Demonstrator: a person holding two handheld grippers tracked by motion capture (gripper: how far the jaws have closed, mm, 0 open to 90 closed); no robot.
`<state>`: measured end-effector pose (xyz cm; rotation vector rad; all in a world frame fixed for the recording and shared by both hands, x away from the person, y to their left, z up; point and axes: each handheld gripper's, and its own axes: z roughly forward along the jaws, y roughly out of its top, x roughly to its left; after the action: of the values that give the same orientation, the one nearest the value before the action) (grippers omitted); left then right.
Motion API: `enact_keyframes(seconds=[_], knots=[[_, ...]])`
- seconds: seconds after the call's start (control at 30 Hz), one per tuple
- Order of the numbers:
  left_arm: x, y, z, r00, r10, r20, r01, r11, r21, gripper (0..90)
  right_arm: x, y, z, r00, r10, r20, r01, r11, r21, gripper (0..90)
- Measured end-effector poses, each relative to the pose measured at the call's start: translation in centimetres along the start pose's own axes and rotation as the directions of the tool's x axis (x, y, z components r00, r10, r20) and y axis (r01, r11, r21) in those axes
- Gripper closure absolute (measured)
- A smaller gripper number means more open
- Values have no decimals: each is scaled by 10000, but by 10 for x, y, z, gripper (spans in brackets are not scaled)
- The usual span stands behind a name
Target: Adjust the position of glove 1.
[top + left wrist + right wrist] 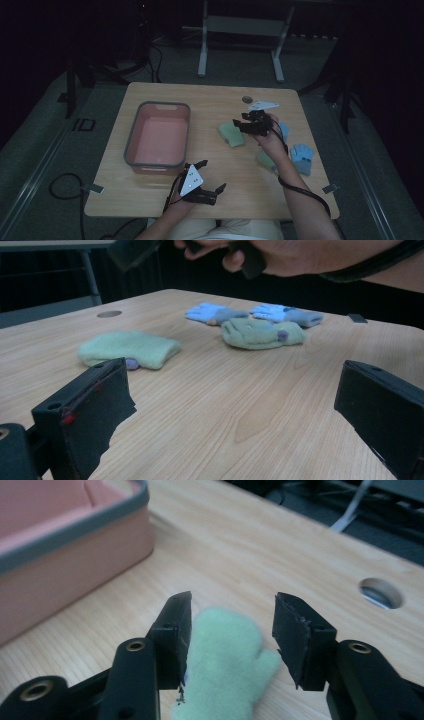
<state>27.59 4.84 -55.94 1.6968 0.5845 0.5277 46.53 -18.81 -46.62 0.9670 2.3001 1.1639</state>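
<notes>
Just right of the pink bin (157, 134), my right gripper (232, 625) hangs wide-jawed over a pale green mitten (225, 665): soft, light; pinch mid-body. Left gripper (202, 187) idle, wide.

Dim, murky high view with black surroundings; brighter gripper views, their near tongs softly blurred

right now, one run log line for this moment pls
right gripper open over pale green fuzzy mitten | left gripper open, idle | pink plastic bin empty
</notes>
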Motion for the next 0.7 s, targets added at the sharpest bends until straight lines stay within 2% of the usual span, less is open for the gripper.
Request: enact_keyframes(seconds=[0.13,0.17,0.23,0.3,0.53,0.57,0.7], knots=[[0,0,0,10000,-1,8,1,10000,-13,14,0,-3,12,9997,-100,-242,106,9996,278,524],[0,0,0,10000,16,5,-16,10000,-22,14,-1,-4,20,9996,-122,-251,133,9989,451,556],[0,0,0,10000,33,6,-33,10000,-24,14,-2,-6,27,9995,-45,-314,62,9985,545,565],[-1,0,0,10000,46,9,-46,10000,-23,14,-1,-9,34,9996,-163,-214,177,9976,671,579],[-1,0,0,9999,146,23,-146,9999,8,14,-1,-20,50,9999,-69,-155,84,9951,988,598],[-1,0,0,9999,117,22,-117,9999,1,14,-2,-24,56,9999,-60,-117,74,9927,1203,610],[-1,0,0,9999,127,26,-127,9999,2,14,-4,-31,62,9999,-38,-104,53,9891,1468,621]])
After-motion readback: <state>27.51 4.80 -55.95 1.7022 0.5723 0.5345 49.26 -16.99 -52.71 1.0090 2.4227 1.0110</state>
